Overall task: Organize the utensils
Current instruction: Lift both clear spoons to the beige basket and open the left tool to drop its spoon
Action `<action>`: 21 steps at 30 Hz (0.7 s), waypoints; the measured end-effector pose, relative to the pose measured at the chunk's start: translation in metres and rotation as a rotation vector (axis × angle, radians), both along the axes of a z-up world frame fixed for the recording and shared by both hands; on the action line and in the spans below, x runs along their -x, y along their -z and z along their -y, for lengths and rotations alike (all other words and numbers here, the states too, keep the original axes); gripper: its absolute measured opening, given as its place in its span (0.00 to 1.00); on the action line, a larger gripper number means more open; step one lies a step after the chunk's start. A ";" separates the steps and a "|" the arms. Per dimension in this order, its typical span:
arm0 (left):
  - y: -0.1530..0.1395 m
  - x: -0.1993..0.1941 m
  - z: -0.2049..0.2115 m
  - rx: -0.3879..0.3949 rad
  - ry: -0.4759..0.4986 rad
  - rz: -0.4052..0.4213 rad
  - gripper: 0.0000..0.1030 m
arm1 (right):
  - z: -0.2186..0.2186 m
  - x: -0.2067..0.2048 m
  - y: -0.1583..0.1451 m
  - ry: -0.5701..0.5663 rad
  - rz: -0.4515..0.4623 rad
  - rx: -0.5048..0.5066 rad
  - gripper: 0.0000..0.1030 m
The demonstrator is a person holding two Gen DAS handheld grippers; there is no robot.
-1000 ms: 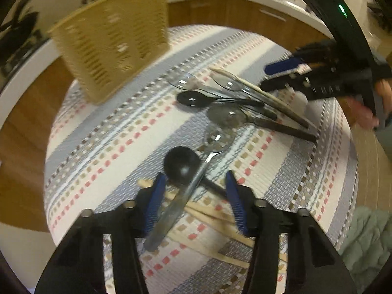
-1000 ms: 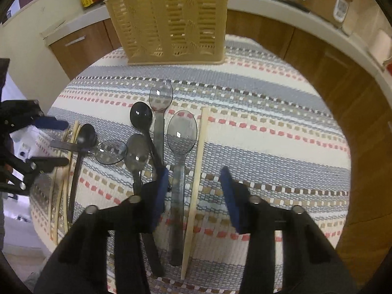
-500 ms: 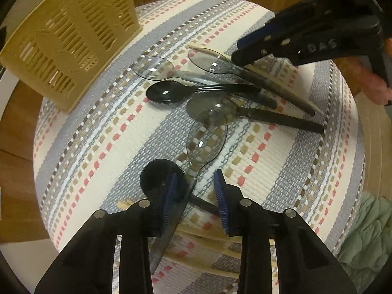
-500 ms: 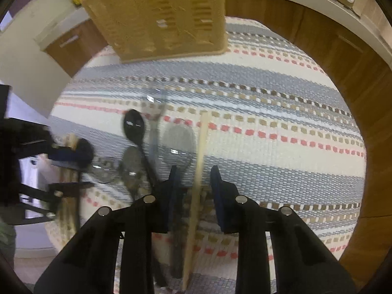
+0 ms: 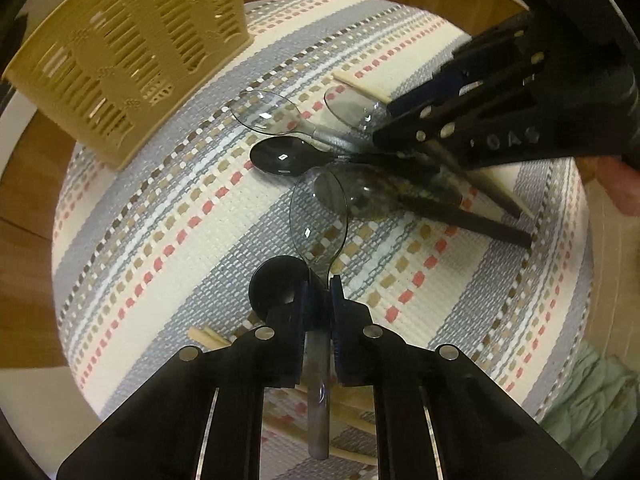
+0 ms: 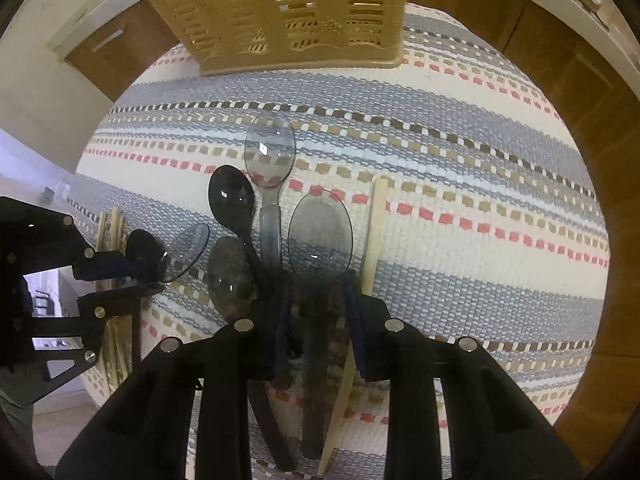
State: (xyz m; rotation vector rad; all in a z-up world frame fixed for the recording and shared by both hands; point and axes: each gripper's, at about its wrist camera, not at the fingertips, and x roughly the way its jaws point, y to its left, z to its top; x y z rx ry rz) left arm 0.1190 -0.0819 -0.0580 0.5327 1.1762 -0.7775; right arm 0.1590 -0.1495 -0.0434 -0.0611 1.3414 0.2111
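My left gripper (image 5: 319, 294) is shut on the handle of a clear grey spoon (image 5: 318, 226), bowl pointing forward above the striped mat; it also shows in the right wrist view (image 6: 186, 252). A black spoon (image 5: 276, 288) lies under my left finger. My right gripper (image 6: 319, 308) is lowered over the handle of another clear grey spoon (image 6: 320, 232), jaws narrowly apart around it. More spoons lie beside it: a black one (image 6: 231, 200), a clear one (image 6: 270, 152), a smoky one (image 6: 230, 278). A tan slotted basket (image 6: 280, 12) stands at the mat's far side.
A wooden chopstick (image 6: 376, 232) lies just right of my right gripper. More chopsticks (image 6: 110, 228) lie at the mat's left edge, under my left gripper (image 5: 208, 336). The striped mat (image 6: 460, 208) covers a round wooden table. A green cloth (image 5: 592, 408) lies off the right.
My left gripper has closed on the clear spoon's handle and lifted it. My right gripper has narrowed and dropped down over the clear spoon's handle, nearer the basket.
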 end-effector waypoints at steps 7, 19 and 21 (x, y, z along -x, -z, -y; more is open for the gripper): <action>-0.009 -0.011 -0.032 0.187 -0.141 -0.038 0.09 | 0.006 0.004 -0.002 0.015 0.026 -0.036 0.04; -0.074 -0.013 -0.080 0.509 -0.356 0.152 0.09 | 0.034 0.032 -0.061 0.027 0.296 -0.210 0.01; -0.092 -0.011 -0.084 0.542 -0.385 0.249 0.09 | 0.036 0.033 -0.073 0.026 0.345 -0.234 0.01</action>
